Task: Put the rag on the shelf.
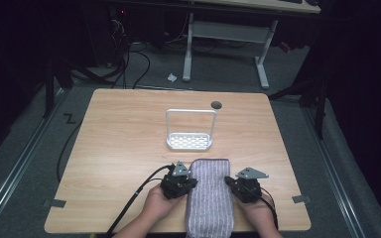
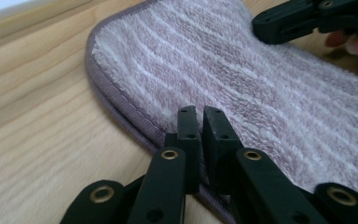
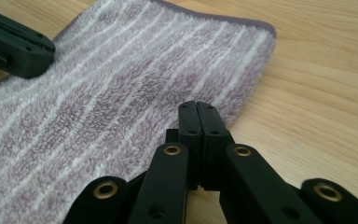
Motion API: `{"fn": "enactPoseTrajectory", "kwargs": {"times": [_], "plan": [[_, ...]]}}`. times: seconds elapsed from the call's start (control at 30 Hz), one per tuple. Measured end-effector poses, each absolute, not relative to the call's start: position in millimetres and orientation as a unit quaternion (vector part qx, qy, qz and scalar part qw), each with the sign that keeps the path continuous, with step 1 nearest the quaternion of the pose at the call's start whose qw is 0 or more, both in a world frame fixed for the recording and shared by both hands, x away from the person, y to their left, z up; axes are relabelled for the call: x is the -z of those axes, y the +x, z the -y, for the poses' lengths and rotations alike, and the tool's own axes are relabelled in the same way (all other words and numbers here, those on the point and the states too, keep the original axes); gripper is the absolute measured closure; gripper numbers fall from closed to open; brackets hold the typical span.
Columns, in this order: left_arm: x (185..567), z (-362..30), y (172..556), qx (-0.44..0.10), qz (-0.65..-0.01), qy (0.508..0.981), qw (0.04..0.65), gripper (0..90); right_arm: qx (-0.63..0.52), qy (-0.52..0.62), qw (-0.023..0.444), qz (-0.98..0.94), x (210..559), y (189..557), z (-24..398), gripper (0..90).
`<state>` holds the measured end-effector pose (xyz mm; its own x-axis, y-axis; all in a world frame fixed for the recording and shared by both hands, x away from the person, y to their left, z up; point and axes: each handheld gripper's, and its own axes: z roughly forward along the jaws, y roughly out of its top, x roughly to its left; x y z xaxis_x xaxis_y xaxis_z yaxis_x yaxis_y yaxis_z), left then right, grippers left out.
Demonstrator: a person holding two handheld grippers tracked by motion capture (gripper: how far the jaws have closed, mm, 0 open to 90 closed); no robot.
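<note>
At the near edge of the table (image 1: 114, 144), two hands come in from below, each with a hand-held gripper, and a folded towel (image 1: 210, 196) lies between them. The towel is purplish grey with pale stripes and a darker hem, and its near end hangs over the table's front edge. The left hand-held gripper (image 2: 199, 117) sits at the towel's left hem with its jaws nearly together, a thin gap between them, nothing clearly caught. The right hand-held gripper (image 3: 198, 112) rests at the towel's right edge with its jaws pressed together; whether any cloth is pinched there I cannot tell.

The table has a light wood-grain top with rounded corners and a dark round cable hole (image 1: 216, 104) near its far edge. Just beyond the towel stands a small white rack (image 1: 190, 130) with a perforated base and a tall wire loop. Around the table lies grey carpet, with black cables (image 1: 129, 62) and the white legs of a desk (image 1: 225, 37) in the dim room behind.
</note>
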<state>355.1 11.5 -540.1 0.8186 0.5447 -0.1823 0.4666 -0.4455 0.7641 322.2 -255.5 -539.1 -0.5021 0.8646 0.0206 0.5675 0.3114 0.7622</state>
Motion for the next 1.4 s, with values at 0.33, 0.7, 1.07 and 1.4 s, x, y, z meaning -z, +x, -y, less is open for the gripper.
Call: {"fn": "enactPoseTrajectory", "kwargs": {"times": [0.33,0.7,1.07,1.4], "plan": [[543.9,-68.1,323.6,-0.023,-0.332,0.831,0.445,85.6,-0.379,0.407,0.185,-0.810,541.0,307.1,213.1,89.8],[535.5,-75.9,330.9,-0.065,-0.364,0.811,0.454,64.4,-0.375,0.386,0.195,-0.820,541.1,304.6,207.2,89.5],[542.5,-53.3,358.1,-0.127,-0.442,0.776,0.431,60.7,-0.372,0.377,0.202,-0.824,541.3,301.0,208.8,88.4],[543.0,-48.5,358.7,-0.119,-0.444,0.776,0.432,72.5,-0.374,0.378,0.201,-0.822,541.3,293.8,210.6,85.2]]}}
